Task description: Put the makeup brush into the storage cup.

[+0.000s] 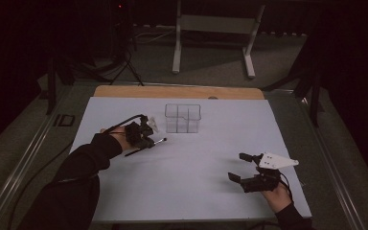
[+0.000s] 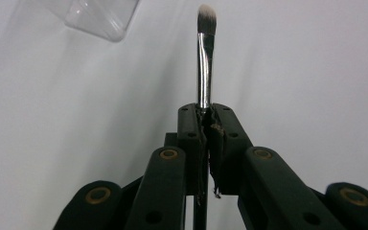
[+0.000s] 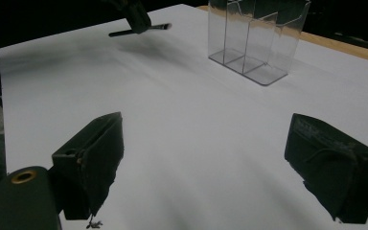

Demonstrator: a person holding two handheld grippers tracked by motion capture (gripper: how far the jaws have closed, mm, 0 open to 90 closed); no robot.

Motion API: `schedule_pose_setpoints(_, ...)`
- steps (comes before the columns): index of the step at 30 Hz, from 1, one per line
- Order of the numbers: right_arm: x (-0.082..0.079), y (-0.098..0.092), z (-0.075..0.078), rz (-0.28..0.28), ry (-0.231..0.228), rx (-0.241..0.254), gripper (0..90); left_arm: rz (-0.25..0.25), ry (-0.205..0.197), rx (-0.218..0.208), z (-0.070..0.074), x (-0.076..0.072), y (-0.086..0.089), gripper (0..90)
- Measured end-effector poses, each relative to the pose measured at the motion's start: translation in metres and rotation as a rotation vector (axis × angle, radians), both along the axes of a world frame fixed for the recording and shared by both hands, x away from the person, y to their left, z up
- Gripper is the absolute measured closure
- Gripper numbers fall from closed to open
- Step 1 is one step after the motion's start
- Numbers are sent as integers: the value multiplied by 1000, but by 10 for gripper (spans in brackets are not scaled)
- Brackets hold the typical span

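My left gripper (image 1: 146,140) is shut on a thin makeup brush (image 1: 157,142) and holds it a little above the white table sheet, left of a clear plastic organizer (image 1: 183,118). In the left gripper view the brush (image 2: 204,57) sticks out past the pressed-together jaws, silver ferrule and pale bristles pointing away, its dark handle running back between the pads. The right gripper (image 1: 238,166) rests near the front right of the sheet, jaws wide apart with nothing between them. From the right gripper view, the brush (image 3: 141,29) and the organizer (image 3: 256,40) show far off.
The white sheet (image 1: 196,191) covers a wooden table whose back edge (image 1: 182,92) shows behind the organizer. A grey metal stand (image 1: 215,28) is on the floor beyond the table. Dark cables trail from both grippers.
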State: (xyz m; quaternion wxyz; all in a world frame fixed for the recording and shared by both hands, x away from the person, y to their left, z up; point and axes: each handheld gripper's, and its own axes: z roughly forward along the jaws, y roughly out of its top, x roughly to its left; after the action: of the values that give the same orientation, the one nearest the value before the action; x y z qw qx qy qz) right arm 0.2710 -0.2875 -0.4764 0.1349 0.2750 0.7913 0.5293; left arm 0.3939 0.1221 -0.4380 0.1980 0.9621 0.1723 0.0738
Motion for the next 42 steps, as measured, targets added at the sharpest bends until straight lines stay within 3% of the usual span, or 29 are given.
schedule_pose_setpoints(5, 0, 0, 0, -2, 0, 1, 133, 29, -21, -30, 10, -3, 2, 856)
schedule_pose_setpoints(9, 1, 0, 0, -3, 0, 0, 133, 59, -30, -84, 18, -5, 3, 856)
schedule_pose_setpoints(12, 1, 0, 0, -5, 0, 0, 133, 56, -37, -129, 24, -7, 2, 856)
schedule_pose_setpoints(17, 1, 0, -1, -7, 1, -1, 133, 53, -68, -158, 30, -15, -5, 856)
schedule_pose_setpoints(19, 1, -1, -1, -9, 3, -2, 133, 54, -74, -188, 33, -17, -7, 856)
schedule_pose_setpoints(26, 1, -1, 0, -10, 0, 2, 133, 43, -89, -222, 38, -24, -12, 856)
schedule_pose_setpoints(31, 1, -1, 0, -11, 0, 2, 134, 31, -105, -271, 44, -27, -18, 856)
schedule_pose_setpoints(37, 1, -2, 0, -16, 0, 4, 134, 43, -107, -326, 54, -29, -22, 856)
schedule_pose_setpoints(42, 1, -1, 0, -13, 1, 5, 134, 55, -138, -374, 60, -31, -27, 856)
